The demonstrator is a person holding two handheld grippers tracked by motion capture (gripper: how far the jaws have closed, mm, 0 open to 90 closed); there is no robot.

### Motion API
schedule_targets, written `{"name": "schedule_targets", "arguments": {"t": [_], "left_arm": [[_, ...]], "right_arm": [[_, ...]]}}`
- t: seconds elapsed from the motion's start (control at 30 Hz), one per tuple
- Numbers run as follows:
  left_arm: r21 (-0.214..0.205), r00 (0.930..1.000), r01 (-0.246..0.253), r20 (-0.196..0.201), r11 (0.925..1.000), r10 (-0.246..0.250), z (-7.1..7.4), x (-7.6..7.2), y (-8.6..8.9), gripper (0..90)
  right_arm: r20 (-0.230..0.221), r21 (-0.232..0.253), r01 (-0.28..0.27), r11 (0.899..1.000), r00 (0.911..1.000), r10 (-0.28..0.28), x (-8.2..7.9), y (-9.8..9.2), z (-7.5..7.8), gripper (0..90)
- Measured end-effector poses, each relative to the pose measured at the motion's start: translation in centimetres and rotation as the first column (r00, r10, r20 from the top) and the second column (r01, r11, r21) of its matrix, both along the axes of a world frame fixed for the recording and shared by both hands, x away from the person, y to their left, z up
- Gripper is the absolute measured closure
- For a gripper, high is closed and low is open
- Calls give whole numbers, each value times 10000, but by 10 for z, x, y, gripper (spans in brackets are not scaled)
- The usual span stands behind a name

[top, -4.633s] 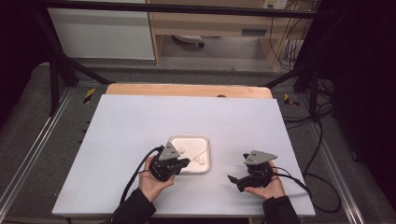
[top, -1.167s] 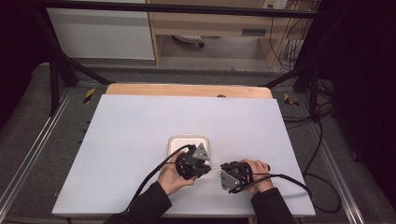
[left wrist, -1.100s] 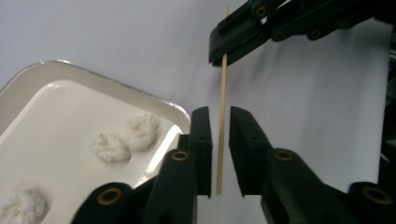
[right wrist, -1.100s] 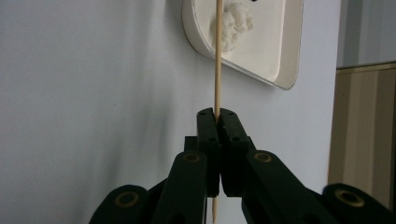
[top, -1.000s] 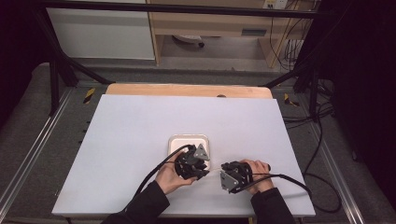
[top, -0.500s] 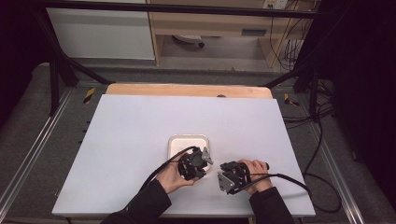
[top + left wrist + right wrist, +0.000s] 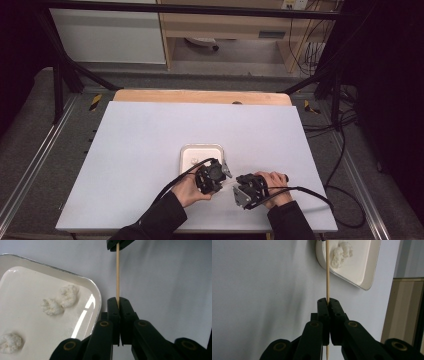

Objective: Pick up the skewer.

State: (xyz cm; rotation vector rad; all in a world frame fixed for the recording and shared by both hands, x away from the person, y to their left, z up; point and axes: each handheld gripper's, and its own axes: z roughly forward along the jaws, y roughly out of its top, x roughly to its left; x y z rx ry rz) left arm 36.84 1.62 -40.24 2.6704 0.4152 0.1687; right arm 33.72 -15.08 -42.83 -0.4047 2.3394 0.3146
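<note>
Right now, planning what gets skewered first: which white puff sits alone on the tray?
The puff at the left gripper view's bottom-left; the other two touch each other.

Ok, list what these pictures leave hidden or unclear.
1. Skewer: in the left gripper view its far end is covered by the right gripper, itself cut off by the top edge.
2. Tray: in the high view the white lumps are too small to make out, and the left gripper covers its near edge.
3. Skewer in the high view: too thin to see.

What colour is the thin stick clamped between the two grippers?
Pale tan, like bare wood. The stick shows best in the left gripper view.
</note>
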Motion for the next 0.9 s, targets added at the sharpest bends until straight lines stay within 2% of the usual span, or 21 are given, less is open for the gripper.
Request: {"name": "schedule_targets", "arguments": {"t": [0.2, 0.27, 0.3, 0.37, 0.4, 0.43, 0.47, 0.53, 0.6, 0.63, 0.73, 0.77, 0.87, 0.9], "left_arm": [[-29, 9999, -107, 118, 9999, 107, 1, -2, 1, 890], [136, 9996, -140, 263, 9998, 136, 2, -1, 3, 890], [22, 9995, -211, 250, 9998, 210, 1, -1, 5, 890], [-84, 9990, -305, 339, 9995, 308, 1, 0, 10, 889], [-150, 9992, -344, 174, 9993, 347, 1, -1, 12, 889], [-148, 9989, -411, 230, 9990, 414, 1, 0, 15, 889], [-147, 9986, -434, 289, 9990, 438, 1, 0, 17, 890], [-96, 9975, -542, 439, 9985, 545, 1, 0, 22, 889], [-175, 9972, -573, 478, 9982, 581, 1, 1, 28, 889], [-229, 9970, -597, 477, 9980, 608, 1, 1, 31, 889], [-314, 9963, -682, 497, 9972, 698, 3, 0, 39, 889], [-402, 9958, -748, 505, 9964, 768, 3, -1, 42, 889], [-628, 9937, -965, 508, 9934, 997, 4, -3, 52, 889], [-704, 9928, -1018, 555, 9923, 1058, 4, -3, 55, 889]], "right_arm": [[-29, 293, 43, 9996, 10000, -42, 1, 0, 1, 868], [-181, 498, 256, 9984, 9995, -247, 2, -1, 3, 806], [-176, 603, 394, 9974, 9991, -384, 3, -2, 4, 765], [-462, 1035, 891, 9906, 9953, -847, 5, -5, 6, 652], [-669, 1366, 1201, 9833, 9915, -1118, 4, -7, 7, 627], [-902, 1641, 1354, 9771, 9884, -1218, 5, -8, 8, 592], [-912, 1873, 1514, 9706, 9865, -1363, 6, -10, 10, 545], [-1302, 2414, 2012, 9493, 9761, -1737, 8, -12, 12, 486], [-1768, 2836, 2696, 9203, 9579, -2261, 10, -16, 13, 416], [-1868, 2948, 2908, 9102, 9517, -2435, 12, -18, 13, 395], [-2369, 3316, 3670, 8691, 9241, -2998, 15, -23, 13, 317], [-2583, 3485, 3869, 8537, 9152, -3094, 16, -24, 13, 301], [-3104, 3790, 4354, 8166, 8911, -3310, 18, -29, 12, 243], [-3267, 3828, 4593, 8016, 8789, -3476, 19, -30, 11, 220]]}}
